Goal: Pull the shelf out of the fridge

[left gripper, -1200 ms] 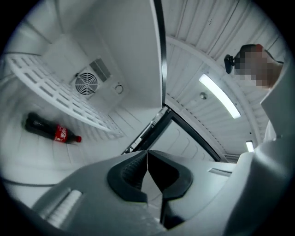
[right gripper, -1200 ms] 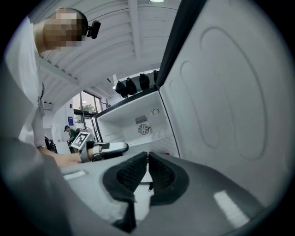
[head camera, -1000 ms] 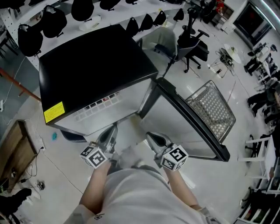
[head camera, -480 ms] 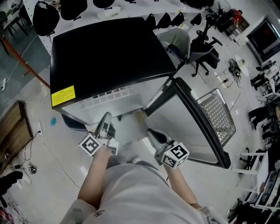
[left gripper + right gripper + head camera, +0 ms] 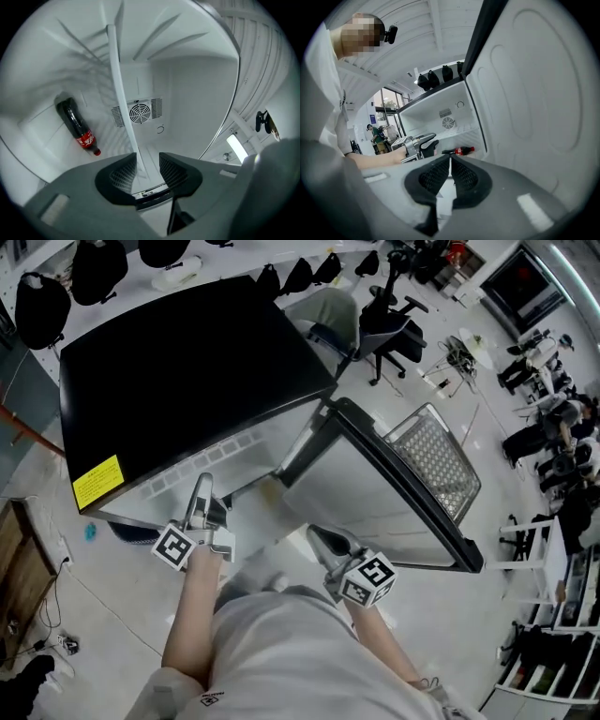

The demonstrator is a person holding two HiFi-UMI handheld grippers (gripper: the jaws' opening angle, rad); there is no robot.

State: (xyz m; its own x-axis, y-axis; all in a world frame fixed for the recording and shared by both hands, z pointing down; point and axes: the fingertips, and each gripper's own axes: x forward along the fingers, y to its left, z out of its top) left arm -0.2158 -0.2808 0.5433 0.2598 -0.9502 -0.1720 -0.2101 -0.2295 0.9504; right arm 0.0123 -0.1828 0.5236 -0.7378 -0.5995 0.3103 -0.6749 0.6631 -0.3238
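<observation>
The black-topped fridge (image 5: pixel 178 362) stands with its door (image 5: pixel 394 488) swung open to the right. In the left gripper view the picture is rolled, so the white shelf (image 5: pixel 119 84) shows edge-on as a long bar that runs down between the jaws. My left gripper (image 5: pixel 147 157) reaches into the fridge mouth (image 5: pixel 202 484). Its jaws have just been opening; the shelf's front edge lies between them, close to the left pad (image 5: pixel 125 171), and is not pinched. My right gripper (image 5: pixel 316 534) hangs in front of the door, shut on nothing (image 5: pixel 450 159).
A cola bottle (image 5: pixel 77 126) lies inside the fridge, before the round fan vent (image 5: pixel 139 112). Beyond the door stand a wire basket (image 5: pixel 436 460) and an office chair (image 5: pixel 389 320). The white inner door panel (image 5: pixel 534 93) is close on my right.
My left gripper has shifted left along the fridge front and rolled, its marker cube now turned. The right gripper has stayed where it was.
</observation>
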